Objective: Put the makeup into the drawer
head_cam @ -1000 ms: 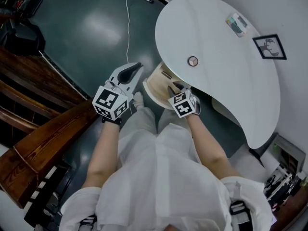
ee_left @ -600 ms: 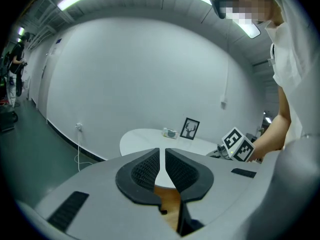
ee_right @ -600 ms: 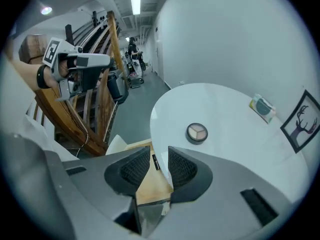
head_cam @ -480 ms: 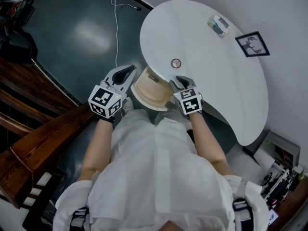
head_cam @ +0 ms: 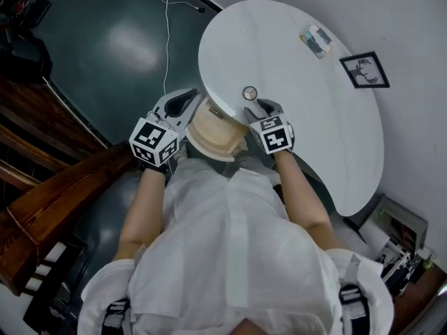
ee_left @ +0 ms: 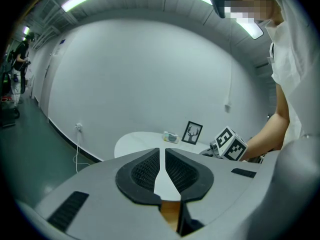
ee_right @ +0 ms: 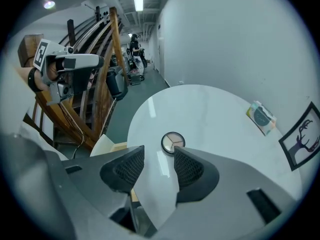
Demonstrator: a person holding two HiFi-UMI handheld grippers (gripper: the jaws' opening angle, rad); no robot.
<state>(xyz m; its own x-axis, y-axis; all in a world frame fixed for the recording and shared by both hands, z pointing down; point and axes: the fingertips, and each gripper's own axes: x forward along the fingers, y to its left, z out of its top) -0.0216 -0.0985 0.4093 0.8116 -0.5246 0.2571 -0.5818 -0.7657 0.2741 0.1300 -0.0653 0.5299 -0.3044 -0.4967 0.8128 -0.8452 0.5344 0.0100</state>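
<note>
The makeup, a small round compact [head_cam: 249, 93] with beige shades, lies on the white table [head_cam: 293, 117] near its front edge. In the right gripper view the compact [ee_right: 173, 142] sits just beyond the fingertips. My right gripper [head_cam: 260, 107] hovers over that table edge; its jaws have just been opening and stand open with nothing between them [ee_right: 159, 152]. Below the tabletop the pale wooden drawer [head_cam: 213, 135] is pulled out. My left gripper [head_cam: 188, 99] is beside the drawer's left side, its jaws [ee_left: 162, 152] shut on nothing.
A small packet [head_cam: 317, 39] and a framed deer picture [head_cam: 364, 69] stand at the table's far side by the white wall. Dark wooden beams [head_cam: 56, 187] run along the left. A white cable [head_cam: 167, 33] trails over the dark green floor.
My right gripper has risen from the drawer to the table edge just short of the compact, and its jaws have spread. The left gripper has shifted slightly along the drawer's side.
</note>
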